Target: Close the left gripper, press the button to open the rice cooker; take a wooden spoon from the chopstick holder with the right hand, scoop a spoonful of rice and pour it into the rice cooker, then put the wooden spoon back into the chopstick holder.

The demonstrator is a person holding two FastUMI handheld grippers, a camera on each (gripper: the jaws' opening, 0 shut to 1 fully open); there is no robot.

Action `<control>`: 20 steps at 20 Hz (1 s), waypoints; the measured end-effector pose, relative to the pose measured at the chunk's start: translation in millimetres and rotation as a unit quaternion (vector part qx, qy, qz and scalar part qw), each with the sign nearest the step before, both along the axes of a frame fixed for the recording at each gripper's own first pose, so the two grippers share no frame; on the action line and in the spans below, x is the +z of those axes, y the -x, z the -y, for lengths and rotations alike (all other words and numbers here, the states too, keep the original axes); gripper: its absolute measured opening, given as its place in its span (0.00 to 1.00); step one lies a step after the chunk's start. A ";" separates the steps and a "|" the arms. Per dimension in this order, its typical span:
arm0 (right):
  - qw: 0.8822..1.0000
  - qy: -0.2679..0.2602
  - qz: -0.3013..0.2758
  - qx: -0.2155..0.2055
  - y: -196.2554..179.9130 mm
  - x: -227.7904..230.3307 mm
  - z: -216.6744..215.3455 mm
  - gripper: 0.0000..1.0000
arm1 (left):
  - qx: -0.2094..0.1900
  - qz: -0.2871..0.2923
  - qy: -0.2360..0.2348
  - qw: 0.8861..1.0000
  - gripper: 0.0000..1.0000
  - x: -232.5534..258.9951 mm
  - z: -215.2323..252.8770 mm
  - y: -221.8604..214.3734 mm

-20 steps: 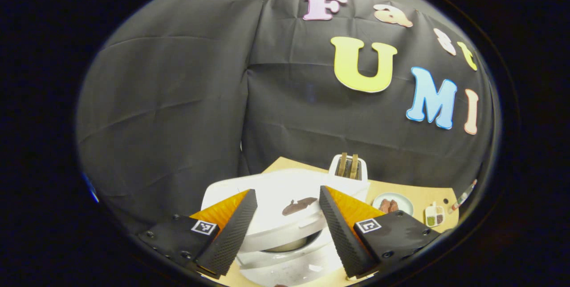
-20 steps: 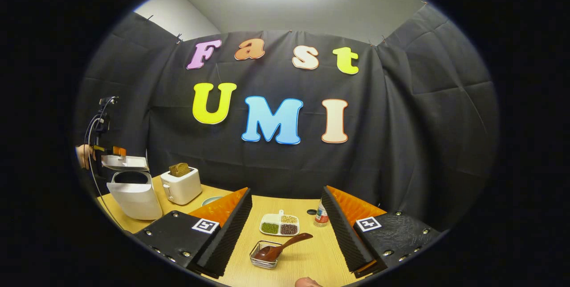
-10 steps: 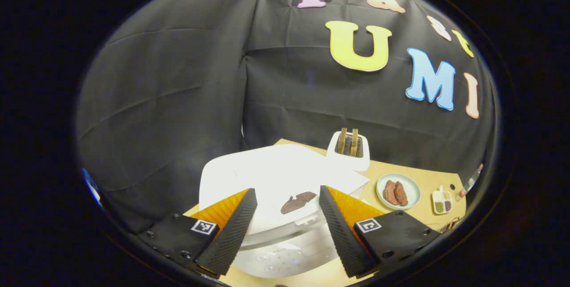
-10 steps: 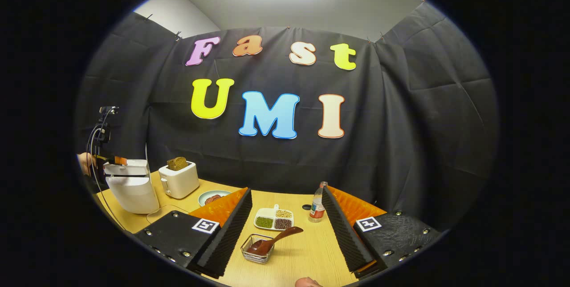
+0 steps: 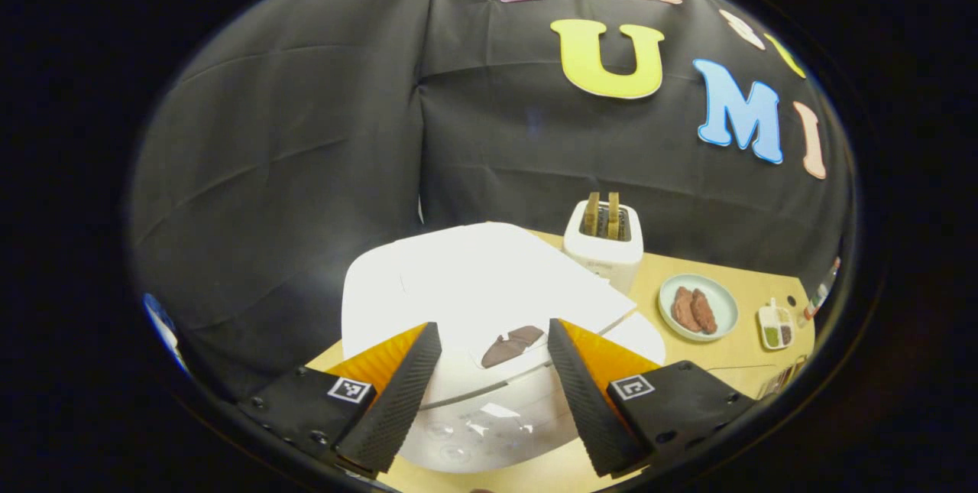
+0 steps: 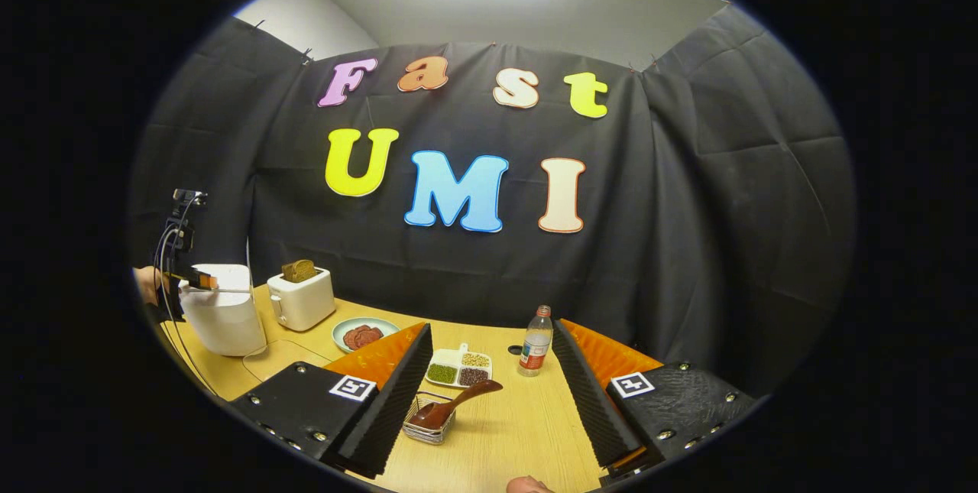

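Note:
The white rice cooker (image 5: 474, 302) stands with its lid down, a brown mark (image 5: 510, 345) on the lid. My left gripper (image 5: 493, 332) hovers open just over that lid, one finger on each side of the mark. The right gripper view has the cooker (image 6: 221, 321) far left, with the left gripper (image 6: 200, 277) at its top edge and a hand (image 6: 145, 283) behind it. My right gripper (image 6: 491, 329) is open above the table. A wooden spoon (image 6: 456, 403) lies in a wire holder (image 6: 428, 428) in front of its left finger.
A white toaster (image 5: 603, 237) with bread stands behind the cooker. Right of it are a plate of brown food (image 5: 697, 308) and a divided dish of beans (image 6: 458, 369). A small bottle (image 6: 535, 340) stands mid-table (image 6: 519, 432). A thin cable (image 6: 263, 355) runs from the cooker.
The cooker's lid has gone from raised to fully down, and my left gripper came down with it. My right gripper shifted slightly, so more of the table shows.

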State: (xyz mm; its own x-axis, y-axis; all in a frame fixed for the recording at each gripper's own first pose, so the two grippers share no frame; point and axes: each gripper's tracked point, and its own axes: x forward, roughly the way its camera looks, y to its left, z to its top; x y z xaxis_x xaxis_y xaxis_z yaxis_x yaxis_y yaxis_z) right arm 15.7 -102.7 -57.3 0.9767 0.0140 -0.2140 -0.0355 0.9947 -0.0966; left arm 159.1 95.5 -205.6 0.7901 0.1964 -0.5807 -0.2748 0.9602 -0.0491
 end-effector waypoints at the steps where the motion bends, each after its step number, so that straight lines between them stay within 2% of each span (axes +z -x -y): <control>1: 1.000 -0.001 0.000 -0.001 0.6 -0.5 1.5 0.96 | -0.002 -0.005 0.000 1.000 0.98 -3.0 1.9 2.2; 5: 1.000 -0.011 -0.001 0.000 1.2 -5.2 0.6 0.96 | -0.003 -0.016 0.026 1.000 0.99 -3.7 1.7 7.1; 8: 1.000 -0.028 -0.003 0.010 -0.3 -7.4 -8.6 0.96 | -0.018 -0.008 0.004 1.000 0.99 -0.8 2.4 3.9; 10: 0.999 -0.030 0.005 0.018 -3.4 -1.0 -12.1 0.96 | -0.017 0.007 0.020 1.000 0.98 7.5 8.5 5.6; 12: 0.999 -0.032 0.015 0.032 -7.7 6.7 -18.3 0.96 | -0.014 0.049 0.020 0.999 0.98 35.0 8.8 8.0; 14: 0.998 -0.037 0.024 0.048 -9.2 12.6 -25.5 0.96 | -0.030 0.092 -0.007 0.995 0.96 69.3 16.4 12.4; 16: 0.997 -0.043 0.031 0.063 -8.1 18.8 -33.1 0.96 | -0.050 0.141 -0.029 0.988 0.97 112.6 30.4 22.2; 20: 0.995 -0.055 0.043 0.078 -0.8 31.6 -48.8 0.96 | -0.081 0.218 -0.041 0.972 0.97 182.8 57.3 63.7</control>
